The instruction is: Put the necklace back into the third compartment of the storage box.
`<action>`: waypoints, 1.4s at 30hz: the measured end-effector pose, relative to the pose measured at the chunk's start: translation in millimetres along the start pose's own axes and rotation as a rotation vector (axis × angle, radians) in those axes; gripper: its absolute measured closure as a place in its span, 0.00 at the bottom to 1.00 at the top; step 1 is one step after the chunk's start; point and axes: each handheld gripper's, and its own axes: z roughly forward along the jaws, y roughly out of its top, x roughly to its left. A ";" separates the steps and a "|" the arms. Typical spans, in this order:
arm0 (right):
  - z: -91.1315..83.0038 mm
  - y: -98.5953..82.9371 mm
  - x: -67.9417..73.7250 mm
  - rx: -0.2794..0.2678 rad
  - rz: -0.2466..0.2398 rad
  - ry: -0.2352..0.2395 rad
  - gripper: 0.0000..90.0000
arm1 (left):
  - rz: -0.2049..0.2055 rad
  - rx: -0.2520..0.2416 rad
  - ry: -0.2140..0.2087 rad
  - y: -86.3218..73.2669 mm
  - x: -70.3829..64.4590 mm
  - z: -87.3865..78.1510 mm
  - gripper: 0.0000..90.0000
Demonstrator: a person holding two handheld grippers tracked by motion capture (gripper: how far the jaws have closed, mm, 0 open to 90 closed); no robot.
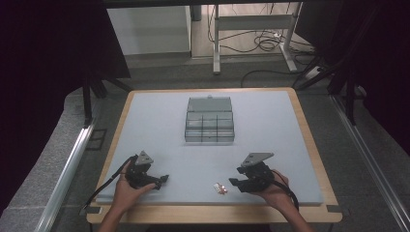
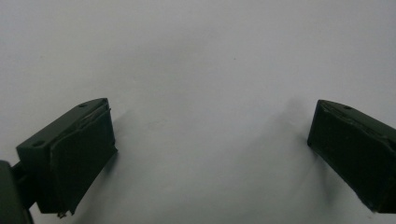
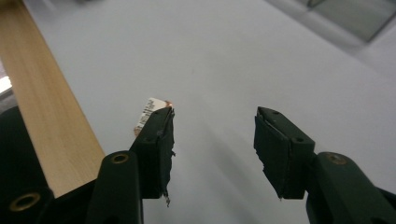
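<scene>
While nothing is gripped yet: reach stage, right gripper wide open just beside one small labelled part near table's front edge. Next: close in, pinch it. Left gripper wide, empty. One compartment box, well apart.

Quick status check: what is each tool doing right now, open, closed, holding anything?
Left tool: open, holding nothing, over the bare grey mat.
Right tool: open, holding nothing; the small labelled packet lies just beyond one jaw.
</scene>
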 end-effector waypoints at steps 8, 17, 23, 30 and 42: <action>17.3 -4.2 8.8 0.050 -0.010 0.048 0.56 | 0.000 -0.001 0.000 0.0 0.0 0.0 0.00; 25.5 -3.9 15.0 0.076 -0.023 0.060 0.57 | -0.001 0.000 -0.001 0.0 0.1 0.1 0.00; 32.1 -2.6 20.8 0.097 -0.047 0.066 0.59 | 0.000 0.001 -0.002 0.1 0.2 0.0 0.00; 34.5 -3.5 23.2 0.114 -0.066 0.037 0.66 | 0.000 0.001 -0.001 0.1 0.2 0.1 0.00; 35.1 -3.4 35.0 0.127 -0.133 -0.008 0.77 | 0.000 0.000 -0.001 0.0 0.1 0.1 0.00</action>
